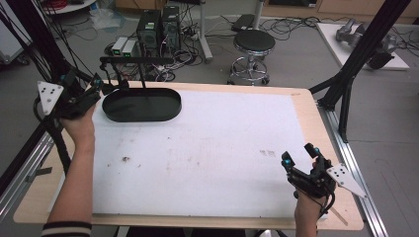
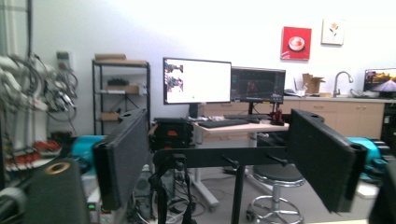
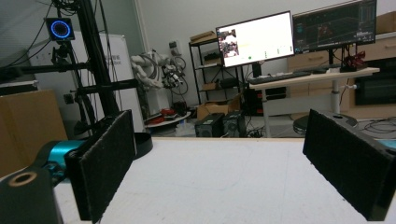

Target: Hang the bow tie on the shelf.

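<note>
Room: lab; stool (image 1: 253,43), PC towers (image 1: 159,27) and cables on the floor beyond the surface; two monitors (image 2: 224,80) on a desk farther back.
Surface: wooden table (image 1: 306,106) with a white mat (image 1: 207,148) over most of it, a few dark smudges on the mat.
Tray: black oval tray (image 1: 142,104) at far left of the mat, with a black T-shaped stand (image 1: 141,64) rising from it.
Left gripper: left gripper (image 1: 86,94) held at the far-left edge of the surface, just beside the tray's left end, lifted off the mat. Jaws apart, nothing between them; the left gripper view looks level across the room with the stand's crossbar (image 2: 219,156) between them.
Right gripper: right gripper (image 1: 299,158) near the right front corner, low over the mat, aimed toward the far left. Jaws wide apart, nothing between them; bare mat between them in the right gripper view, tray far off at left.
Hands: left hand (image 1: 81,126), right hand (image 1: 309,205), one on each gripper.
</note>
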`<state>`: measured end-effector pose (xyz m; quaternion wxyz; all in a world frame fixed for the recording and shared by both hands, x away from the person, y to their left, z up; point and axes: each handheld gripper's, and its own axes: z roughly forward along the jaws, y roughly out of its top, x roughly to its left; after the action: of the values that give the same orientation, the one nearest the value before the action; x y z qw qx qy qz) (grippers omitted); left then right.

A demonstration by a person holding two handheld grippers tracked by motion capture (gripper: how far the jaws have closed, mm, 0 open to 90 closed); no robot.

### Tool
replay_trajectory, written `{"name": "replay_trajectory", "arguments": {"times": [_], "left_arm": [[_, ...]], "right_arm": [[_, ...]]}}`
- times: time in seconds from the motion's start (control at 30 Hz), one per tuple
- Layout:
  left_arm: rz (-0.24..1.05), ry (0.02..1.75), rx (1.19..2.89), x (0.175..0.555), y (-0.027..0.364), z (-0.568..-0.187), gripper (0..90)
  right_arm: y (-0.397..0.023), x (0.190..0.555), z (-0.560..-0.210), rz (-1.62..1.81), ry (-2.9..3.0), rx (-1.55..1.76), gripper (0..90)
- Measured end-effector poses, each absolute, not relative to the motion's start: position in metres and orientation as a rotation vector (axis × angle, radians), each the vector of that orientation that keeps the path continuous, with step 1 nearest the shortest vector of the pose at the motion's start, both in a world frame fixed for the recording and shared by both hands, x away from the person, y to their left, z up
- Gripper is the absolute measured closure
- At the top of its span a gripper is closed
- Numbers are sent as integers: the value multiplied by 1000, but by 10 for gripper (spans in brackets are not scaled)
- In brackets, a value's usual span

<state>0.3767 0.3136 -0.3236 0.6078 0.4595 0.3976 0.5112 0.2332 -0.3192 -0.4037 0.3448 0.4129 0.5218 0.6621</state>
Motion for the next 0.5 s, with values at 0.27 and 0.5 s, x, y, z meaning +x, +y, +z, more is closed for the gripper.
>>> {"name": "replay_trajectory", "arguments": {"times": [0.27, 0.5], "left_arm": [[1198, 875, 1098, 312, 314, -315, 148], [1166, 899, 1133, 265, 324, -324, 147]], "right_arm": [[-319, 229, -398, 1687, 1358, 1040, 87], [-318, 225, -395, 1644, 1369, 1016, 87]]}}
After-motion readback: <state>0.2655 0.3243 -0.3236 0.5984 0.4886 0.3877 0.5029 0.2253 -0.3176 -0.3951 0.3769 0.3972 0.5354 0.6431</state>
